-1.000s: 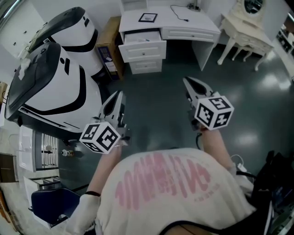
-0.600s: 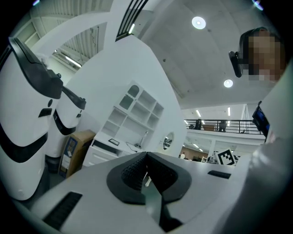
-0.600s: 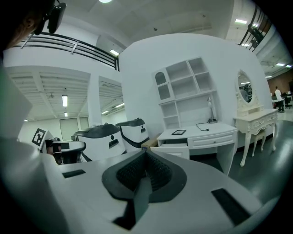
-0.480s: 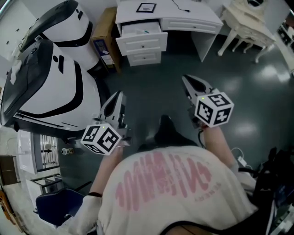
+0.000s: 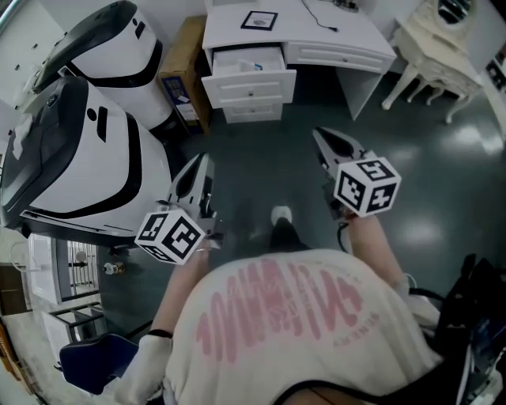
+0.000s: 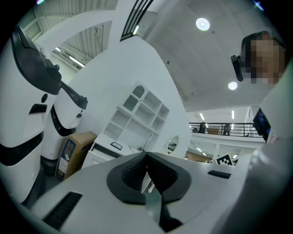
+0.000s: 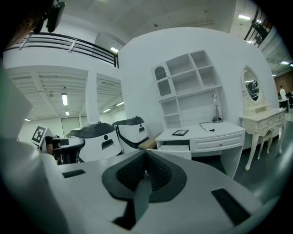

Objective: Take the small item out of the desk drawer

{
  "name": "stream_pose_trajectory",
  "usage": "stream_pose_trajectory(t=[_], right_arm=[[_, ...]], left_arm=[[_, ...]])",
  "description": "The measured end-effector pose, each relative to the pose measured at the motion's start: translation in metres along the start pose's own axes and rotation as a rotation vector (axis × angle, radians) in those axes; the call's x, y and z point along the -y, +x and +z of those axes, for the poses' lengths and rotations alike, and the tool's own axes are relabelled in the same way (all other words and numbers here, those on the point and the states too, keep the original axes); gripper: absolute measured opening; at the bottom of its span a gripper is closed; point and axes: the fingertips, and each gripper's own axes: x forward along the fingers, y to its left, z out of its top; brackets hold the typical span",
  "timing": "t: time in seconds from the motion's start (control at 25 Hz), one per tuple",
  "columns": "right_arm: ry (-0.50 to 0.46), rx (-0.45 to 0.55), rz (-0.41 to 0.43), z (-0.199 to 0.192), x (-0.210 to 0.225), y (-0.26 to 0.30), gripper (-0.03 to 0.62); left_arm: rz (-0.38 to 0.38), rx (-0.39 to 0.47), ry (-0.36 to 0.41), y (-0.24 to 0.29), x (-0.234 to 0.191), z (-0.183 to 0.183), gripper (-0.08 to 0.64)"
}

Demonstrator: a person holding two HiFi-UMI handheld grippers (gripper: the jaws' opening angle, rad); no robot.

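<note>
The white desk (image 5: 340,39) stands at the far side of the dark floor, its top left drawer (image 5: 249,60) pulled open. A small pale item (image 5: 254,66) lies inside, too small to make out. My left gripper (image 5: 205,162) and right gripper (image 5: 321,137) hover side by side over the floor, well short of the desk, both pointing toward it. Each is shut with nothing between its jaws. The right gripper view shows the desk (image 7: 208,131) and open drawer (image 7: 176,148) beyond the closed right gripper (image 7: 145,154). The closed left gripper (image 6: 146,156) shows in its own view.
Two large white-and-black pods (image 5: 87,134) fill the left side. A cardboard box (image 5: 180,71) stands left of the desk. A framed picture (image 5: 259,20) and a cable (image 5: 320,16) lie on the desktop. A white dressing table (image 5: 439,47) stands right. The person's shoe (image 5: 281,215) shows between the grippers.
The person has stepped forward, a foot now showing between the grippers. The desk has shifted slightly in view. Both grippers keep the same pose and stay shut.
</note>
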Motion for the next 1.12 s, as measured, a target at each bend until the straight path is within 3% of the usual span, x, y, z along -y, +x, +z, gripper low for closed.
stream_pose_trajectory(t=[0.88,1.12], right_arm=[[-0.011,-0.011,0.109,0.095,0.149,0.184,0.017],[0.029,-0.068,0.128,0.079,0.162,0.217,0.017]], left_arm=[[0.074,0.058,-0.007,0.213,-0.070,0.054,0.029],[0.131,0.018,-0.039,0.224,-0.095,0.040,0.029]])
